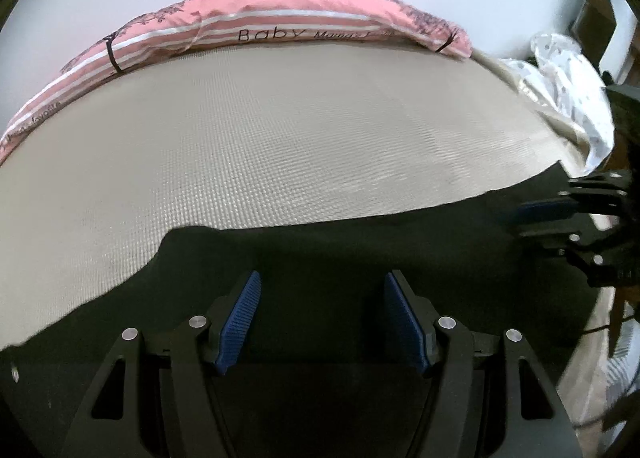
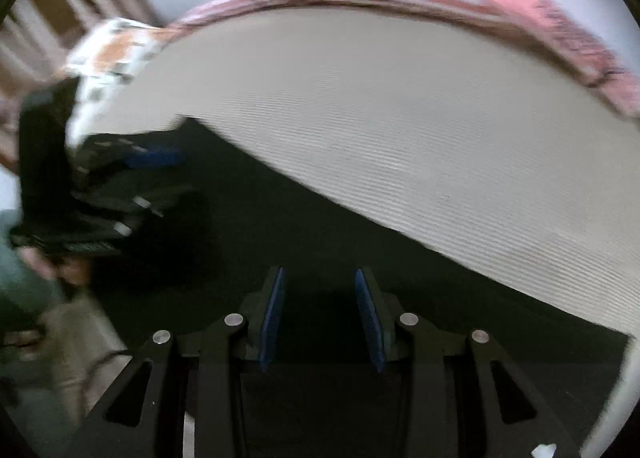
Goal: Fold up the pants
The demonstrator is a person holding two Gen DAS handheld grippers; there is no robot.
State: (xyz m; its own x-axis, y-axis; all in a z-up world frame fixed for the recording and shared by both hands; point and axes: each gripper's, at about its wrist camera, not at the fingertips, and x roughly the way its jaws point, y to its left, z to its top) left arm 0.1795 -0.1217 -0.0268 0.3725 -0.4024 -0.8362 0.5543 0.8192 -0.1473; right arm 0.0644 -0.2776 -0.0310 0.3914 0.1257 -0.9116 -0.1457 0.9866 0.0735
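A woven beige mat (image 1: 280, 130) is covering the bed, a pink pillow (image 1: 280, 14) lying along its far edge. Dark pants (image 1: 360, 242) are lying flat on the near side. Both the left gripper (image 1: 322, 322) and right gripper (image 2: 320, 318) are hovering above them, jaws apart, gripping nothing.

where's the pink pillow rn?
The pink striped pillow lies along the far edge of the beige mat, against the white wall, in both wrist views. The dark pants are on the near side, away from it.
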